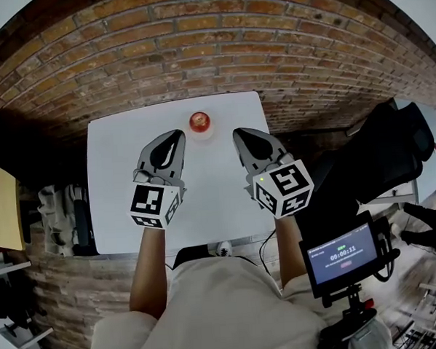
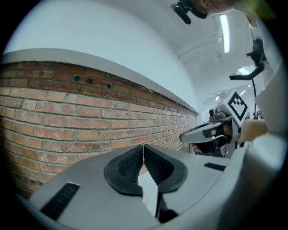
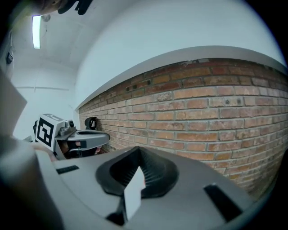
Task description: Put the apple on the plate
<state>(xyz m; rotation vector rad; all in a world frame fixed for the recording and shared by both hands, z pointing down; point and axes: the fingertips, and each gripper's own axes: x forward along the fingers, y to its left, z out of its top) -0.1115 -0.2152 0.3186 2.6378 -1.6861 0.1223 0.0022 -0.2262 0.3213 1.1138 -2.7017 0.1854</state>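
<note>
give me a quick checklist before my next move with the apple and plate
1. Round red apple resting on the small white plate: ok.
2. Plate fully on the white table, though near its far edge: ok.
3. Left gripper shut and empty: ok.
4. Right gripper shut and empty: ok.
5. Both grippers apart from the apple: ok.

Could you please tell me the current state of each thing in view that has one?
apple: resting on the plate, not gripped.
plate: at the far edge of the table, bearing the apple.
left hand-held gripper: shut, empty.
right hand-held gripper: shut, empty.
screen: lit.
</note>
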